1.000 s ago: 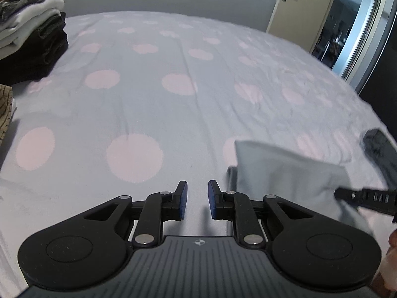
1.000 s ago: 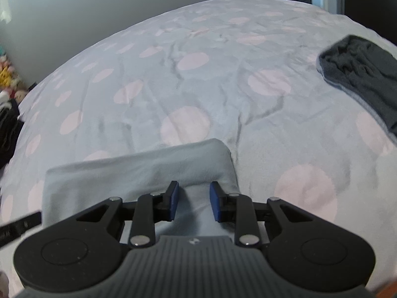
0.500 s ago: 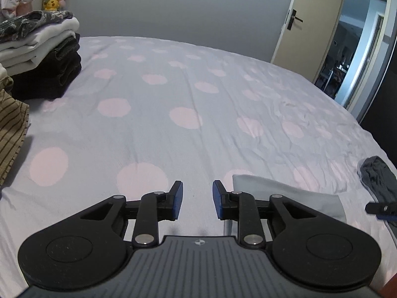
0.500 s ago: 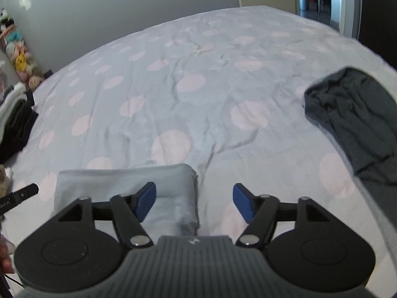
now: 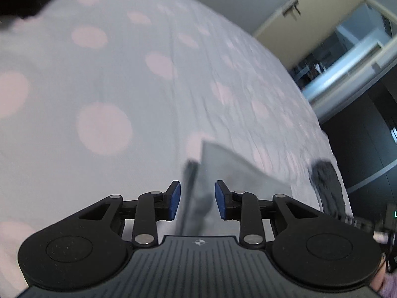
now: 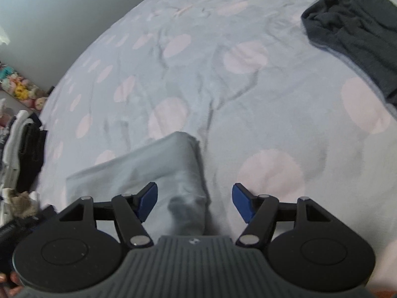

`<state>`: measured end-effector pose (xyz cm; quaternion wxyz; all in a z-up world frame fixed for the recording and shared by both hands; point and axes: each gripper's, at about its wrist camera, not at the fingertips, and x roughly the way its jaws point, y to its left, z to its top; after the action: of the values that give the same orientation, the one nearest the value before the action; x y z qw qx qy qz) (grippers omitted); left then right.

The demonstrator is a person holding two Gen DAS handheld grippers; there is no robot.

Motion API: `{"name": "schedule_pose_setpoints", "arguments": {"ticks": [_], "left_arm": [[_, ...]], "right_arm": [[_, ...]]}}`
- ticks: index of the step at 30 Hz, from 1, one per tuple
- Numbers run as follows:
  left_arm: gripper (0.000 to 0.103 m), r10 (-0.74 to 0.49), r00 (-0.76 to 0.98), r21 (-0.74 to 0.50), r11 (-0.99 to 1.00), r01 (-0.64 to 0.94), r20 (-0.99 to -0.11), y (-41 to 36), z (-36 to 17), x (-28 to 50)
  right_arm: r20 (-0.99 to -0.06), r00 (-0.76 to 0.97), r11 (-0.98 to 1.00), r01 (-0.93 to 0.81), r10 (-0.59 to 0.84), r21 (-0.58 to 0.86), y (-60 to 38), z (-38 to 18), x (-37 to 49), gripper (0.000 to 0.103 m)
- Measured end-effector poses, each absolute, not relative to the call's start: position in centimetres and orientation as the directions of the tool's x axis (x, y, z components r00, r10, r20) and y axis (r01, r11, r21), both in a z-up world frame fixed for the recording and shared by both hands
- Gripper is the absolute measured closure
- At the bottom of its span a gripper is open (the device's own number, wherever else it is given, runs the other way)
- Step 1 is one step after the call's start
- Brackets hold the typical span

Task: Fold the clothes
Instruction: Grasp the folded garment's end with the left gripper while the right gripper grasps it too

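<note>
A light blue-grey folded garment (image 6: 171, 166) lies flat on the dotted bedsheet (image 6: 223, 99). My right gripper (image 6: 196, 201) stands open wide just over the garment's right end; the pads touch nothing. In the left wrist view the same garment (image 5: 230, 171) shows blurred, and its left edge runs up between the jaws of my left gripper (image 5: 197, 200). Those jaws are opening, with a gap on both sides of the cloth. A crumpled dark grey garment (image 6: 352, 29) lies at the far right of the bed, also seen in the left wrist view (image 5: 327, 186).
A stack of folded clothes (image 6: 22, 149) sits at the bed's left side, with plush toys (image 6: 22, 92) behind it by the wall. A door (image 5: 310, 12) and a lit doorway stand beyond the bed. A fuzzy cuff (image 6: 22, 204) and a hand are at the lower left.
The right jaws have spread from narrow to wide over the garment's right end. The left jaws have widened, and the left gripper has rolled and shifted over the garment's left edge.
</note>
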<state>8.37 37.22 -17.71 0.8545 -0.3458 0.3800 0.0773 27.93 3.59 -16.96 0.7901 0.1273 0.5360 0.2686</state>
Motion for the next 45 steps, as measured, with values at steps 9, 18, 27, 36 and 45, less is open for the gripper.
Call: {"name": "schedule_pose_setpoints", "arguments": {"ticks": [9, 18, 27, 36, 45], "left_arm": [[0.065, -0.197, 0.617, -0.509, 0.771, -0.382, -0.762, 36.0, -20.8, 10.2], [0.059, -0.278, 0.636, -0.611, 0.688, -0.391, -0.72, 37.2, -22.3, 10.9], [0.059, -0.275, 0.636, -0.613, 0.682, -0.4, -0.721, 36.8, -22.5, 11.1], [0.068, -0.248, 0.64, -0.592, 0.699, -0.402, -0.727, 36.1, -21.8, 10.9], [0.059, -0.258, 0.632, -0.603, 0.677, -0.421, -0.731, 37.4, -21.3, 10.7]], "right_arm": [[-0.814, 0.168, 0.811, -0.325, 0.556, 0.487, 5.6, -18.7, 28.7, 0.033], [-0.817, 0.162, 0.809, -0.337, 0.553, 0.481, 6.5, -19.3, 28.9, 0.033], [-0.806, 0.164, 0.799, -0.342, 0.569, 0.495, 6.6, -19.5, 28.8, 0.044], [-0.781, 0.181, 0.785, -0.33, 0.598, 0.524, 6.0, -18.9, 28.7, 0.069], [-0.79, 0.176, 0.794, -0.314, 0.587, 0.52, 6.0, -18.8, 28.6, 0.066]]}}
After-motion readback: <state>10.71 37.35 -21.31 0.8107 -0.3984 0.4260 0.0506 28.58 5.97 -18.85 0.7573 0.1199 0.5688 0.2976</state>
